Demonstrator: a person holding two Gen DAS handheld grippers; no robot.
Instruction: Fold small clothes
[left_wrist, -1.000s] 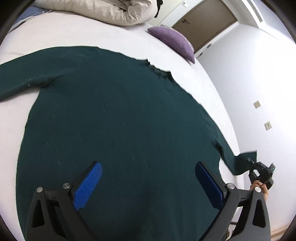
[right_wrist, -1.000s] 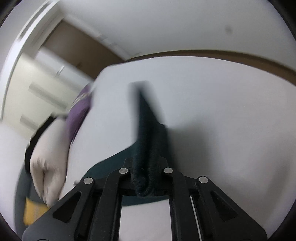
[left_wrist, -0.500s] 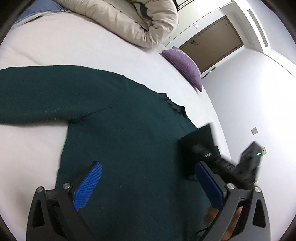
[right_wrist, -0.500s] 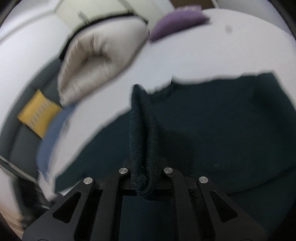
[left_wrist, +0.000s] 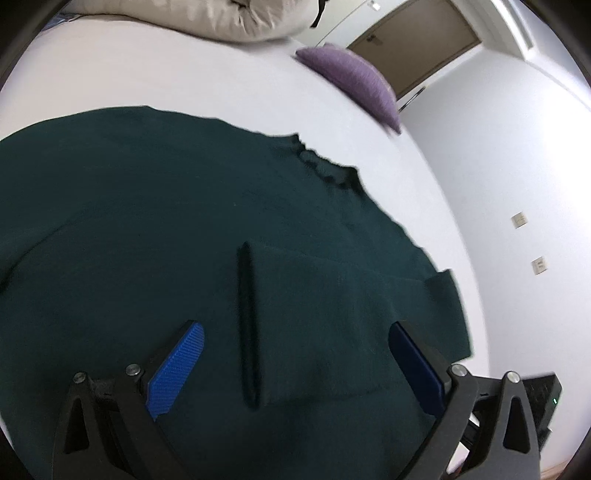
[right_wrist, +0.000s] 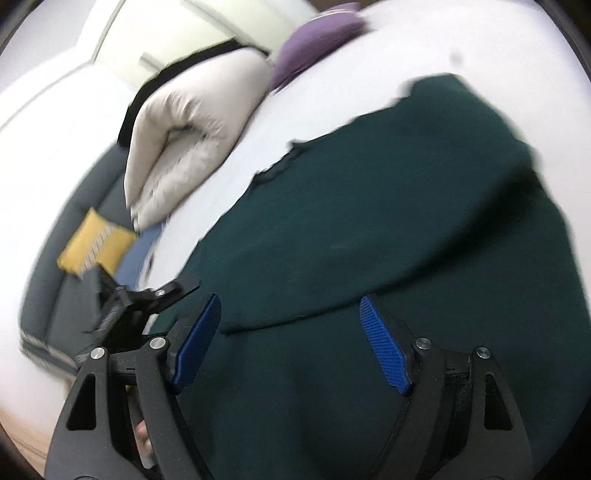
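A dark green knit sweater (left_wrist: 166, 221) lies spread on a white bed (left_wrist: 221, 81); it also shows in the right wrist view (right_wrist: 369, 229). Its right sleeve (left_wrist: 332, 314) is folded across the body, the cuff edge (left_wrist: 248, 325) lying between my left fingers. My left gripper (left_wrist: 295, 365) is open and empty just above the sweater. My right gripper (right_wrist: 291, 343) is open and empty above the folded sleeve's edge (right_wrist: 280, 321). The left gripper shows at the right wrist view's left (right_wrist: 140, 299).
A beige rolled duvet (left_wrist: 236, 18) and a purple pillow (left_wrist: 354, 85) lie at the far end of the bed. A brown door (left_wrist: 410, 48) stands beyond. The bed's right edge meets a white wall (left_wrist: 517, 184). A yellow cushion (right_wrist: 92, 243) lies on a grey sofa.
My right gripper carried the sleeve cuff across the sweater's body, laid it down and opened. The sleeve now lies folded over the body. The left gripper stayed open, hovering.
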